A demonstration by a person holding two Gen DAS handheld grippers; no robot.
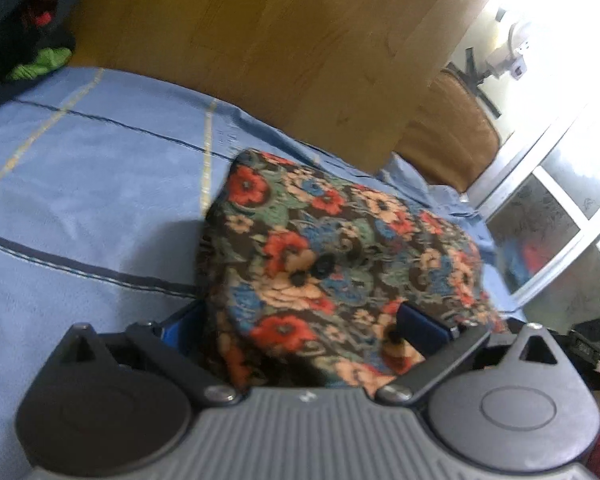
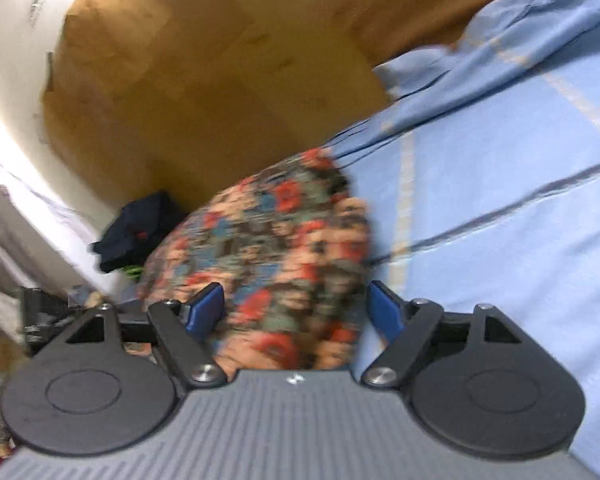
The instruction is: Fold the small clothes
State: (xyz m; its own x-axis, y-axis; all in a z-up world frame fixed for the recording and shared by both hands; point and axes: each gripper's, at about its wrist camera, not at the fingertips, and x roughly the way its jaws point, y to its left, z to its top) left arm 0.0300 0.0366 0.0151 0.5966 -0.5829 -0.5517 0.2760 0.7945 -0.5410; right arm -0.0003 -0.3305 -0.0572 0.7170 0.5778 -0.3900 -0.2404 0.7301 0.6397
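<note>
Folded floral garment (image 1: 340,248) lies on the bed (image 1: 80,184), reaching between both spread tongs: left tongs (image 1: 300,328) and right tongs (image 2: 296,312), neither pinching.

My right view smears the floral cloth (image 2: 284,248); at nine o'clock the dark clothes pile (image 2: 132,232) stays unreadable.

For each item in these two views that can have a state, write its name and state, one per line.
floral garment: folded, lying on the bed
blue bedsheet: spread, slightly creased
dark clothes pile: heaped, unfolded
left gripper: open around garment's near edge
right gripper: open, garment between fingers
</note>
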